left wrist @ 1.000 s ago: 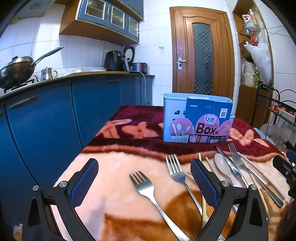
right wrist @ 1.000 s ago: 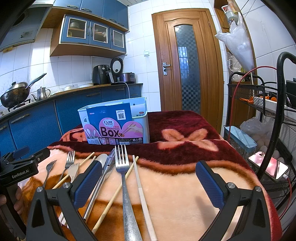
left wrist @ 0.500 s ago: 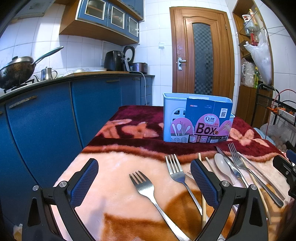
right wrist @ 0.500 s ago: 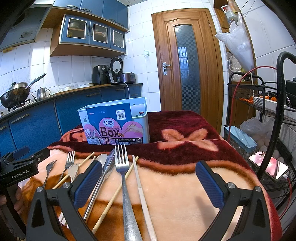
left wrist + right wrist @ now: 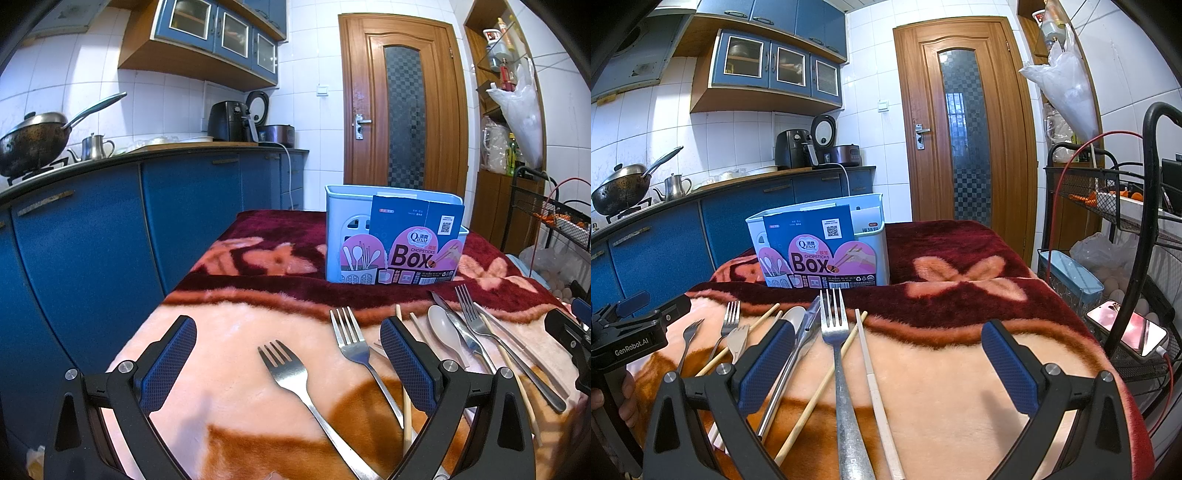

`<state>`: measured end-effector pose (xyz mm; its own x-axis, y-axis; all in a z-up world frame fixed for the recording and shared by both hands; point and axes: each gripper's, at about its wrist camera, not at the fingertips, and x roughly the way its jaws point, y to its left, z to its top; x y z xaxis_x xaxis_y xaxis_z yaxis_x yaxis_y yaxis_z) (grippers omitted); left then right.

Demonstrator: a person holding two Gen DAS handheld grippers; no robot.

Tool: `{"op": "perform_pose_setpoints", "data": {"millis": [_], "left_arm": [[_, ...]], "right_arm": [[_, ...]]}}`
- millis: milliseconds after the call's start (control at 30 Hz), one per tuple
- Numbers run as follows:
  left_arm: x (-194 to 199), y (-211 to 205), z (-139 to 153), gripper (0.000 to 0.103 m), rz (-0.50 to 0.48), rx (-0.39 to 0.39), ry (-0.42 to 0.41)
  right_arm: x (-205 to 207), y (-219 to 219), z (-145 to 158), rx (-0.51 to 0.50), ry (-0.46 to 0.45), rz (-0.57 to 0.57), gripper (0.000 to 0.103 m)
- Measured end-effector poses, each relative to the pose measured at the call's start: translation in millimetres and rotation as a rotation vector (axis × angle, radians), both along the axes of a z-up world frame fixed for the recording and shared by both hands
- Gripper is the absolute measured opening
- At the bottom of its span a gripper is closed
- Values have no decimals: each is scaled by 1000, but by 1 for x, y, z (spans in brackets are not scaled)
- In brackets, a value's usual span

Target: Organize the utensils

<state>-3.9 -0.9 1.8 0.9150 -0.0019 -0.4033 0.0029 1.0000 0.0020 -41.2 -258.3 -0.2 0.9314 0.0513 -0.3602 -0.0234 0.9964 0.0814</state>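
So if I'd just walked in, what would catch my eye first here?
Probably the pale blue utensil box with its bright "Box" label, standing at the back of the plush blanket. In front of it lies a scatter of forks, chopsticks and a spoon, with both open, blue-padded grippers, left gripper and right gripper, poised over them.

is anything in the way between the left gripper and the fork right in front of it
Nothing visible. The left gripper is open, and the nearest fork lies on the blanket between its fingers, apart from the second fork.
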Motion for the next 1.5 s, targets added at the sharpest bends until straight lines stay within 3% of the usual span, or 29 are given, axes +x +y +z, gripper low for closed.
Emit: {"op": "perform_pose_setpoints", "data": {"millis": [967,1200,1400,1500], "left_arm": [[0,2,4,100,9,7,16],[8,1,3,100,-20,37,113],[13,4,10,100,-31,65,178],[25,10,11,100,-29,48,274]], "right_arm": [[5,-5,0,27,41,19,103],[17,-11,5,60,144,44,103],[32,-17,11,28,273,87,103],[39,-16,13,-3,336,111,103]]}}
